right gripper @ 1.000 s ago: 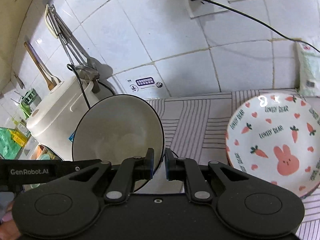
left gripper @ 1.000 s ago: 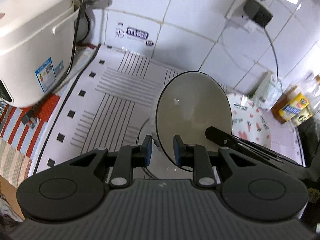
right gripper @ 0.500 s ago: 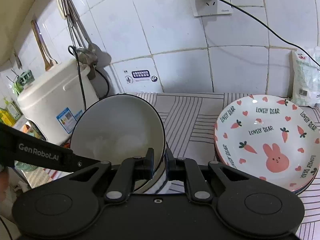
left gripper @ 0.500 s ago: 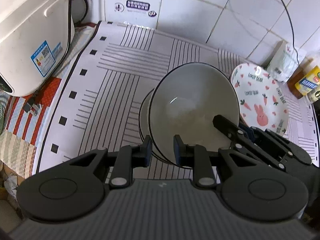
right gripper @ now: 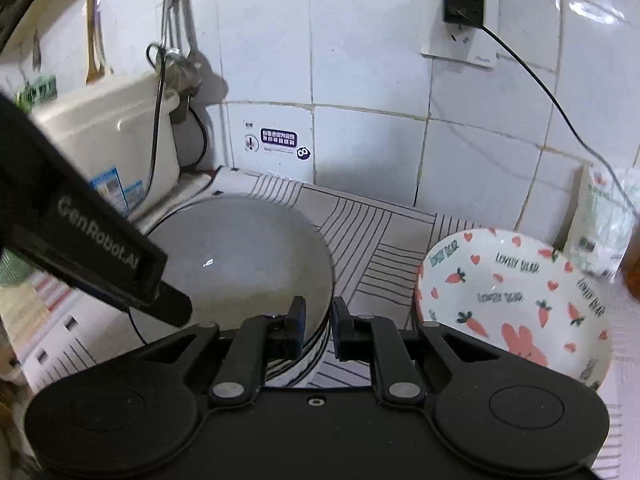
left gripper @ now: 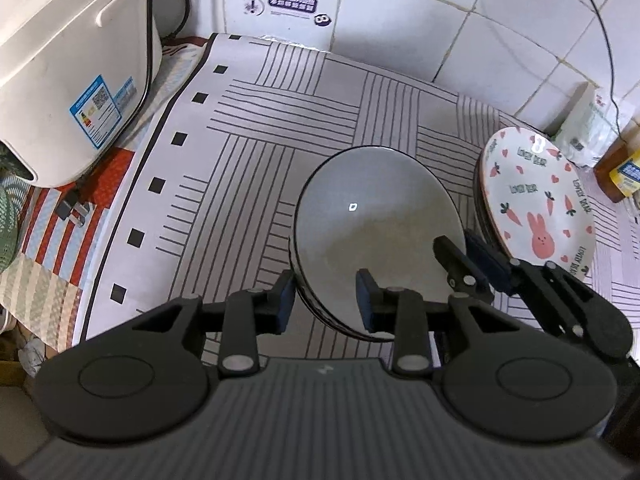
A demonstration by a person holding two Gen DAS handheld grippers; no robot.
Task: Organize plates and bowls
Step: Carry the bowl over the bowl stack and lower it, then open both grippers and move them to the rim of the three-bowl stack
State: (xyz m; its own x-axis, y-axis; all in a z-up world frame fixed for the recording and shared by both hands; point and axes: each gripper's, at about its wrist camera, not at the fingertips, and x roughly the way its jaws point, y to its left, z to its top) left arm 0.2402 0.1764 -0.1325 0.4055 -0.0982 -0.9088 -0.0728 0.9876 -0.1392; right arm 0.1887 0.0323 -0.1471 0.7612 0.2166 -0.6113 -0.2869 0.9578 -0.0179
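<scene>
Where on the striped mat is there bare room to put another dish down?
The widest bare stretch of striped mat lies between the rice cooker and the stacked grey bowls. It is crowded between those bowls and the rabbit plates, where the right gripper sits.

White glazed wall tiles (right gripper: 368, 60) with dark grout rise behind the table (left gripper: 280, 128), which wears a pale mat of black line blocks. A wall socket (right gripper: 464, 12) sits high on the right, a black cable (right gripper: 532, 76) trailing down from it. A cream rice cooker (left gripper: 68, 52) stands at far left, over a red striped cloth (left gripper: 52, 232).
</scene>
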